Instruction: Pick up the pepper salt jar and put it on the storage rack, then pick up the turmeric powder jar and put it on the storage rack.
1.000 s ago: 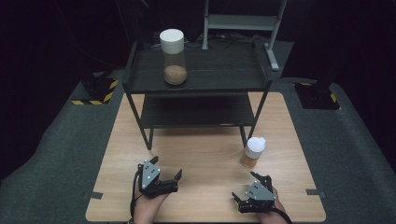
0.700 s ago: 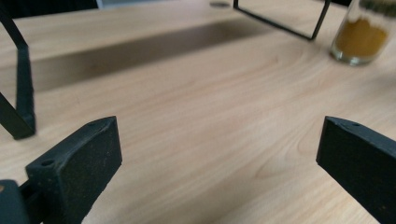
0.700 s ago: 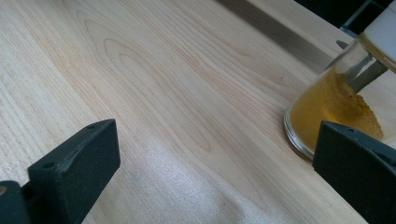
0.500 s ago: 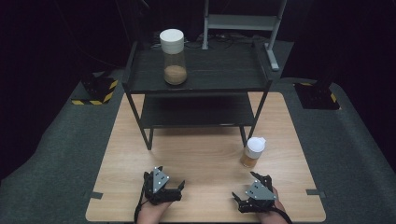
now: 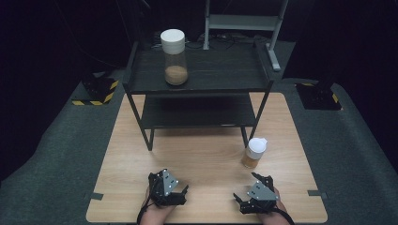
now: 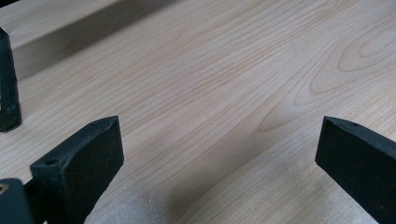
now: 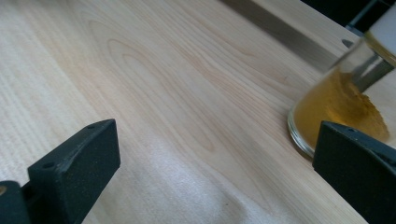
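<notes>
My right claw (image 5: 248, 191) sits low on the worktop (image 5: 206, 154), near its front edge. Its jaws are wide apart and hold nothing. My left claw (image 5: 177, 193) sits beside it, off to the side, and it is wide open and empty too.

The thing I think I am going for is the small jar (image 5: 255, 153). It stands on the worktop just ahead of my right claw and a little to the outer side. It is not touching the claw. In the right gripper view the jar (image 7: 341, 109) peeks in past the far jaw, so the claw does not point straight at it.

The jar stands upright, with its white lid on top and yellow-brown powder in the bottom. So its long side goes up and down, and my jaws would close on it from the sides.

My right claw is much nearer to it than my left one. I think the right claw must turn a bit toward the jar and slide forward.

A big jar (image 5: 175, 57) stands far ahead, up on the top of the black shelf (image 5: 220, 70). Both claws are well away from it.
</notes>
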A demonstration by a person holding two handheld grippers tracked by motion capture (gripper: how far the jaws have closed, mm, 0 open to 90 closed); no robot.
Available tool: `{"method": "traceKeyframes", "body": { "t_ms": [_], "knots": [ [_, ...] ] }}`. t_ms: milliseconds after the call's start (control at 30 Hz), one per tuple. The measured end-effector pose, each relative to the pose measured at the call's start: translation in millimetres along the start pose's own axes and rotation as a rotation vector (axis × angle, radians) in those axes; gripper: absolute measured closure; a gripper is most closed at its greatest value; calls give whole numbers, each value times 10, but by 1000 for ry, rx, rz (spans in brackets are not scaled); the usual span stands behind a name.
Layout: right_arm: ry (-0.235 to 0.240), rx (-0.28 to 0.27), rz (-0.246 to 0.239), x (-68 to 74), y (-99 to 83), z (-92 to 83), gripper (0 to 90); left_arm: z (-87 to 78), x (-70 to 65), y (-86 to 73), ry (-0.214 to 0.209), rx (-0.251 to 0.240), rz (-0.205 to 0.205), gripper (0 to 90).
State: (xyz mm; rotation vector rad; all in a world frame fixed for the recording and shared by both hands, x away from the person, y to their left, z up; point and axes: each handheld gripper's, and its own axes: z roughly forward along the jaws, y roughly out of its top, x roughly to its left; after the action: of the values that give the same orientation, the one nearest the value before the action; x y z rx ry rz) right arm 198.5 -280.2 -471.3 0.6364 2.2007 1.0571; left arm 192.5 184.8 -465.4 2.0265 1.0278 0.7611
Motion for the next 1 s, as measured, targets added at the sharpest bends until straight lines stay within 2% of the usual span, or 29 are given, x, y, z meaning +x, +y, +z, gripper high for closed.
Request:
{"method": "traceKeyframes", "body": {
  "t_ms": [133,267,333,433,700,1000],
  "knots": [
    [-2,-30,2,6,-53,-30,0,5,-48,13,13,6,32,13],
    [-6,-41,30,-18,-96,-72,0,9,-64,21,7,10,61,12],
    [-18,-35,39,-36,-101,-93,0,10,-46,19,-2,9,56,13],
    [-52,-36,78,-60,-113,-136,0,14,-2,26,-17,13,41,12],
    [-95,-38,118,-123,-159,-214,0,20,9,29,-23,15,37,12],
    [-109,-63,162,-186,-183,-263,0,10,11,14,-23,6,38,12]
  ]
}}
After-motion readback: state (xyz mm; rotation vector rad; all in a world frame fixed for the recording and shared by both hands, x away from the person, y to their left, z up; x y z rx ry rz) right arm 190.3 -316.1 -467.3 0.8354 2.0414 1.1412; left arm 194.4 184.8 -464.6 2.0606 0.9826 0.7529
